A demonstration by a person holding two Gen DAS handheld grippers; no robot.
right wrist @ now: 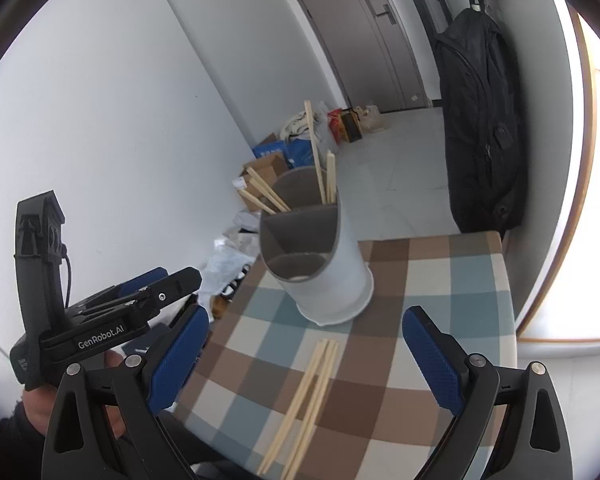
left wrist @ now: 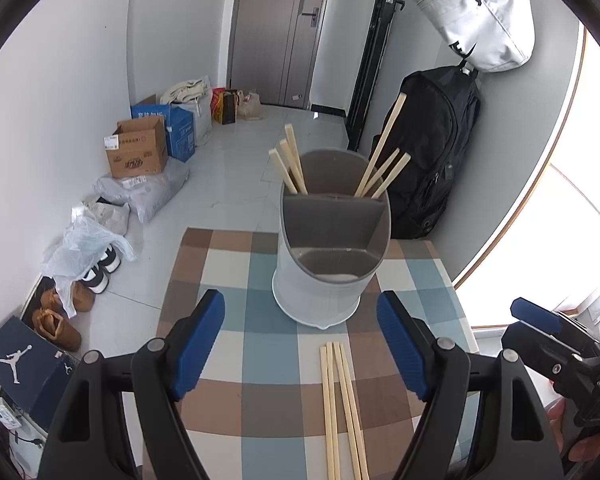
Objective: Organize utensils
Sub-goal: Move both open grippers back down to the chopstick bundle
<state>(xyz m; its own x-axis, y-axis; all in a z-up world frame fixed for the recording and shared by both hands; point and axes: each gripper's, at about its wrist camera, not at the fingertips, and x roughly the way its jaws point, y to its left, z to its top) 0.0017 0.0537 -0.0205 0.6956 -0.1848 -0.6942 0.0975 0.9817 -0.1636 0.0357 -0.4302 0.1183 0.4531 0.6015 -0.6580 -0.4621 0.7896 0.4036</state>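
Loose chopsticks (left wrist: 342, 408): 4 pale wooden sticks with square-cut ends are seen lying flat and close together on the counter (left wrist: 236, 336), at 6 o'clock from the holder; in the left wrist view they run from mid-counter toward the lower edge.
Holder (left wrist: 328, 264): a pale grey cylindrical utensil holder with a darker grey inner lining is seen standing upright on the counter, its top cut on a slant, low at the near side and high at the far side.
Counter: a cloth of brown, blue and cream checks is laid over it.
Cut off or unclear: the near ends of the loose chopsticks are cut by the picture edge in both views; in the right wrist view (right wrist: 308, 400) they are blurred and the count cannot be confirmed there. The lower parts of the standing sticks are hidden by the holder's walls.
Holder contents: the holder is split by inner walls. In the far part, 3 chopsticks (left wrist: 288, 164) are leaned toward 11 o'clock and 3 more (left wrist: 384, 160) toward 1 o'clock. No sticks are seen in the near compartments.
Left tongs (left wrist: 300, 344): the blue pads are held wide apart with nothing between them, above the counter just short of the holder.
Right tongs (right wrist: 306, 356): the pads are spread wide and nothing is gripped; the loose chopsticks are seen lying on the counter below the gap.
Hands: part of a hand (right wrist: 40, 404) is seen on the left tongs' body.
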